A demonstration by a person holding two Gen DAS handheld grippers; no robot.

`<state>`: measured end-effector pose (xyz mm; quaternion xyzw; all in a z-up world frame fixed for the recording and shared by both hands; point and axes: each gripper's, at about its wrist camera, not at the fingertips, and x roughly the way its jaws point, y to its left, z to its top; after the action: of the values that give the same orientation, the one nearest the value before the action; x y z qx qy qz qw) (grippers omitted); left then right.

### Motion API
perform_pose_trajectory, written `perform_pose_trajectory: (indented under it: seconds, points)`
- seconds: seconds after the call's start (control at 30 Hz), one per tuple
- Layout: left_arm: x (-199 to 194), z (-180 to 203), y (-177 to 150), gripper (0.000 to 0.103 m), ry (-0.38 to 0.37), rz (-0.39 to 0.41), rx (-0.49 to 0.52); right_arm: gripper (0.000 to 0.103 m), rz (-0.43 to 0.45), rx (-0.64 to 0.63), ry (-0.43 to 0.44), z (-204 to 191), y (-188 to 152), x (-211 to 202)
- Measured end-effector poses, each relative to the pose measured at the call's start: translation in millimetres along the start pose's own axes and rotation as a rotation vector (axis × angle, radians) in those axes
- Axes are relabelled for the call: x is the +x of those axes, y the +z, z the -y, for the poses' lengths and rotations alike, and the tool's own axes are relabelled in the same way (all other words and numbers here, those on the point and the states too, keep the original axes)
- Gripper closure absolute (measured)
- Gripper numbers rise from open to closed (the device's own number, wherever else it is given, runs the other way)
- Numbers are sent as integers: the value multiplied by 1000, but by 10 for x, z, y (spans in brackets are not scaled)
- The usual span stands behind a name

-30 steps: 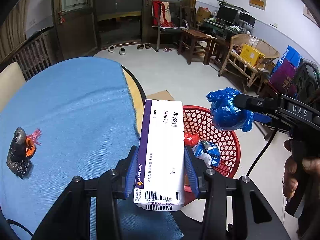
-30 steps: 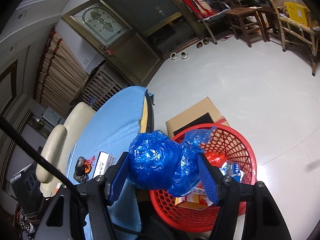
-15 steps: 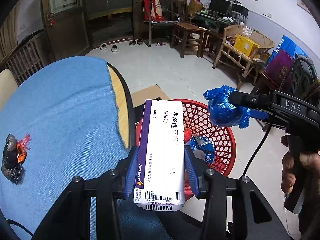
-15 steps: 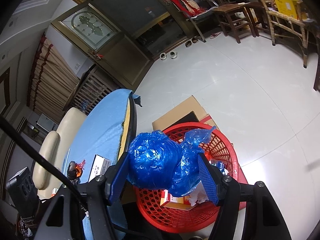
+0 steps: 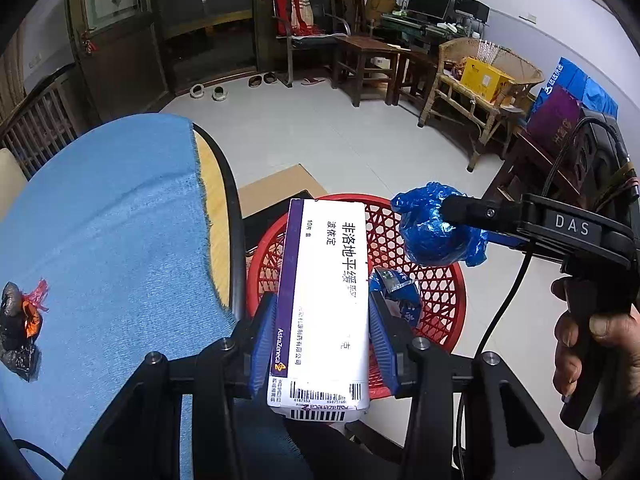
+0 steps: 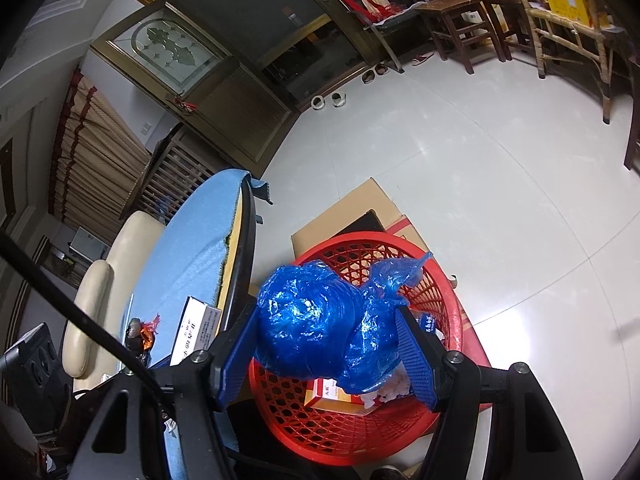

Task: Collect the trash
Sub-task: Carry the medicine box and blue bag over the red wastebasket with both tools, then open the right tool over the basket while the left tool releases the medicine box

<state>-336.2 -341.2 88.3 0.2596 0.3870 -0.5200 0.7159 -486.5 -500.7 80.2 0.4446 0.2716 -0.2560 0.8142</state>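
Note:
My left gripper [image 5: 322, 332] is shut on a white and purple medicine box [image 5: 324, 300] and holds it over the near rim of a red mesh basket [image 5: 440, 292]. My right gripper [image 6: 326, 344] is shut on a crumpled blue plastic bag [image 6: 320, 328] above the same basket [image 6: 352, 432], which holds a small carton, a blue wrapper and other scraps. The bag also shows in the left wrist view [image 5: 434, 232]. A black and orange wad of trash [image 5: 18, 324] lies on the blue tablecloth [image 5: 108, 232].
The basket stands on the floor beside the round table's black rim [image 5: 232, 216], with a flat cardboard box [image 6: 352, 216] behind it. A cream chair [image 6: 100, 288] stands at the table's far side. Wooden chairs and stools [image 5: 368, 64] line the far wall.
Both grippers have moved from the table side toward the basket; the box now hangs over its rim and the blue bag is over its middle. Both stay shut.

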Motion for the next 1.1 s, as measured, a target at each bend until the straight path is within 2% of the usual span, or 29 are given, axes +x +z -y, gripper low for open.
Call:
perform_pose_trajectory:
  seconds: [0.33,0.6,0.67,0.9,1.1]
  points:
    - [65,56,32,56,-3,-12,10,33,-22,16,-10,120,-14,72]
    - [82,57,47,56,-1,-18,8,27,-102,50,16,171,-39,255]
    - [81,51,48,56,-1,-18,8,23,-92,63,14,188,-29,238]
    - [73,53,62,56,-8,-15,13,23,-42,85,19,252,44,97]
    - [59,30,44,56,-5,-11,13,23,-60,52,25,198,22,126]
